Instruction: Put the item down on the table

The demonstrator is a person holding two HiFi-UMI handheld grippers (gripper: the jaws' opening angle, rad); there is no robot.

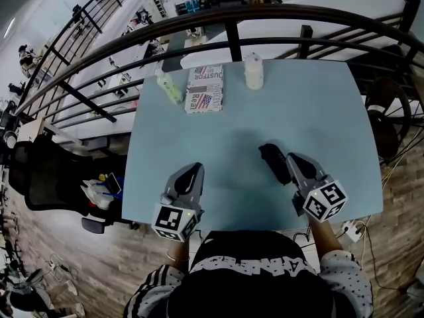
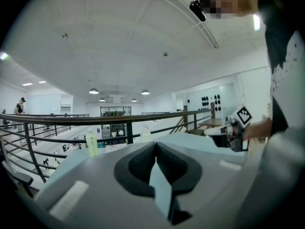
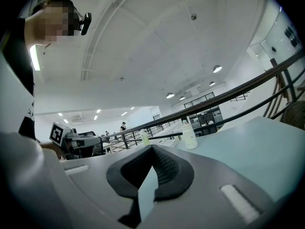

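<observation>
Not much to read from my end. The only real print is on the flat pack (image 1: 204, 89) at the far side of the table: block letters along its top edge that look like "JUSTFOR", the word "Real" running sideways down its left side next to a US flag graphic, and the finer lines are too small for me. The person's dark shirt (image 1: 255, 265) has white block letters across the shoulders, maybe "ANTE", can't be sure. The cubes on the left gripper (image 1: 193, 171) and right gripper (image 1: 291, 158) just carry black-and-white square patterns, no letters. The 2 bottles' (image 1: 254, 71) labels are unreadable.
</observation>
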